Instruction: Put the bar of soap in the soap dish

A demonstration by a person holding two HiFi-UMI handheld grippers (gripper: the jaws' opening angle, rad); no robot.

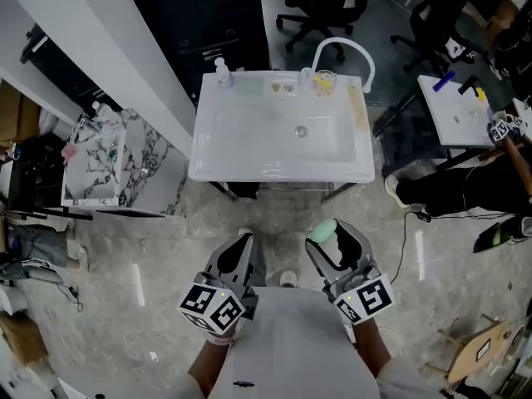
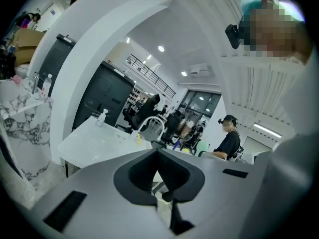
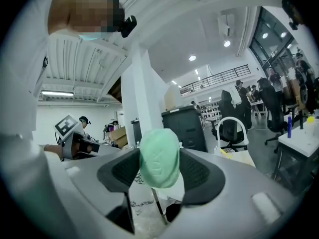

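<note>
Nearest to me, the left gripper [image 1: 246, 241] has its jaws pressed together with nothing between them; its own view shows the dark pads meeting. Just beside it, the right gripper [image 1: 332, 238] pinches the pale green oval bar of soap [image 3: 159, 158] by its two long edges. The stamped flat face looks back at the camera, and the long axis stands upright in the right gripper view, across the line of the jaws.

Both grippers hang low over the grey speckled floor [image 1: 150, 248], short of the white rectangular washbasin [image 1: 199, 152]. The basin lies straight ahead and a little to the left of the soap.

On its far ledge, between the clear pump bottle [image 1: 223, 71] and the white arched tap [image 1: 342, 50], I see a small white tray [image 1: 283, 86]. I take this for the soap dish, though it is small in the picture. So I judge that the loaded right gripper must travel forward over the whole bowl, slightly leftward, and lay the soap flat.
</note>
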